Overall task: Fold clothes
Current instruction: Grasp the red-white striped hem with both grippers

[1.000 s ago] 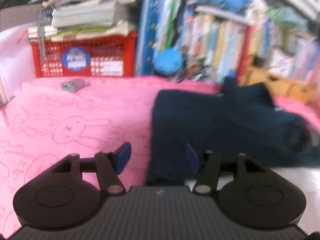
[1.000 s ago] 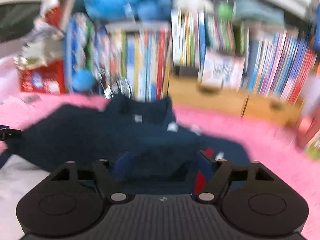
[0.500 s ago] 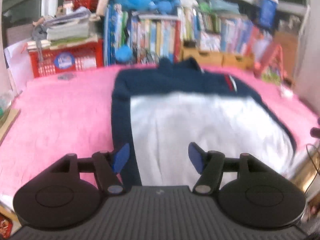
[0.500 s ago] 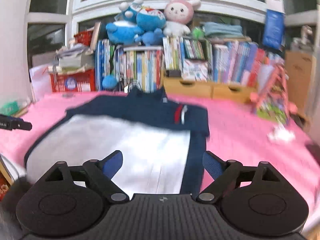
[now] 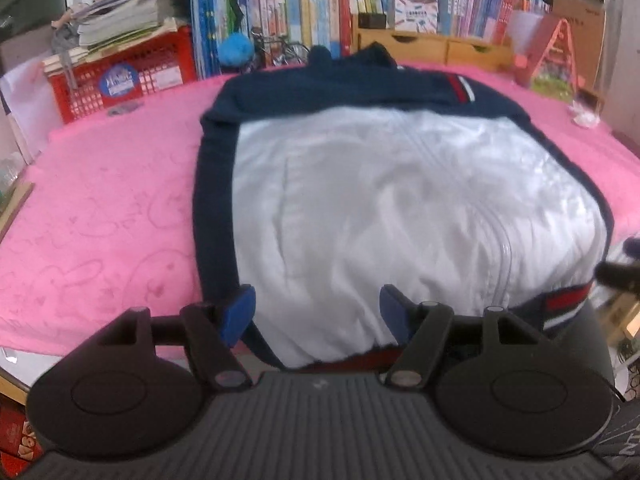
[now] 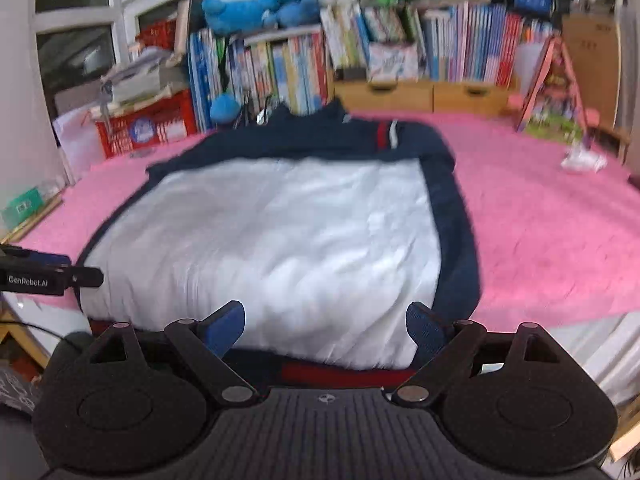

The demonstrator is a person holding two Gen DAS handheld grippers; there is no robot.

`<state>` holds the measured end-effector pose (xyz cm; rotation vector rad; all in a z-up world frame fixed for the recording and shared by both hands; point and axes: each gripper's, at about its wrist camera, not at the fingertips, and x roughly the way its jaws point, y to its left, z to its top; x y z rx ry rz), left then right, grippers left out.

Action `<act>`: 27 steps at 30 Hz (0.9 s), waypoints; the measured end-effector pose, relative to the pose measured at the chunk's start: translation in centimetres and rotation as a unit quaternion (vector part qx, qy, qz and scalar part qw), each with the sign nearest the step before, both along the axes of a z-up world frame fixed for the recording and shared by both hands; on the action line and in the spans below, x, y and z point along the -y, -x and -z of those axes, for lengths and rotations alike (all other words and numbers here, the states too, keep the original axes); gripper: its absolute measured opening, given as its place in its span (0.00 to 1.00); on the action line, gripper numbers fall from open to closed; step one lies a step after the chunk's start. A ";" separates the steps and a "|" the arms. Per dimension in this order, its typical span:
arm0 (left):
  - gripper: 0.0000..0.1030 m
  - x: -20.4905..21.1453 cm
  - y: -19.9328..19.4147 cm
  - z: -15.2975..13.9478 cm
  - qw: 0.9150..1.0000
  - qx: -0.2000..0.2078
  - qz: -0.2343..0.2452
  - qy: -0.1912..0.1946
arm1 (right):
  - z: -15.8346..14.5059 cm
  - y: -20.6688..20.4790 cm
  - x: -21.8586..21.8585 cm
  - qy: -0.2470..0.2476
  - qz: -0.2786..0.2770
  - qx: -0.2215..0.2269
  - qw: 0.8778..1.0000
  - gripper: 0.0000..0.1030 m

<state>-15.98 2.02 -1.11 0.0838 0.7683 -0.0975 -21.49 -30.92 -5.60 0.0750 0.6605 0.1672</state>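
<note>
At the far left, a red crate (image 5: 120,80) stacked with books is seen at the back edge of the pink blanket (image 5: 100,208) that covers the table. A navy and white jacket (image 5: 400,208) is spread flat on the blanket, collar toward the bookshelf (image 5: 304,8). The left tongs (image 5: 316,312) have just been opening and are spread over its near hem, nothing pinched. The right tongs (image 6: 326,326) are spread wide, nothing between the pads.

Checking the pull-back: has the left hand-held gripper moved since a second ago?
Yes. The left hand-held gripper has backed away from the red crate, which looks smaller now.
</note>
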 end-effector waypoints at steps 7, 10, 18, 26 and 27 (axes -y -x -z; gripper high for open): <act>0.72 0.3 0.2 0.5 1.000 -0.006 0.009 0.000 | 0.5 0.1 -1.3 0.010 -0.017 -0.010 1.000 0.86; 0.72 0.4 0.1 0.7 1.000 -0.011 0.010 0.001 | 0.5 0.0 -1.3 0.010 -0.020 -0.010 1.000 0.86; 0.73 1.3 0.2 1.3 0.999 -0.023 0.025 -0.005 | 1.3 -0.3 -3.1 0.019 -0.052 -0.029 0.998 0.87; 0.73 1.4 0.1 1.6 0.999 -0.030 0.030 -0.005 | 1.5 -0.2 -3.7 0.023 -0.064 -0.032 0.997 0.87; 0.74 1.4 0.1 1.7 0.999 -0.031 0.031 -0.006 | 1.6 -0.2 -3.8 0.023 -0.065 -0.033 0.997 0.87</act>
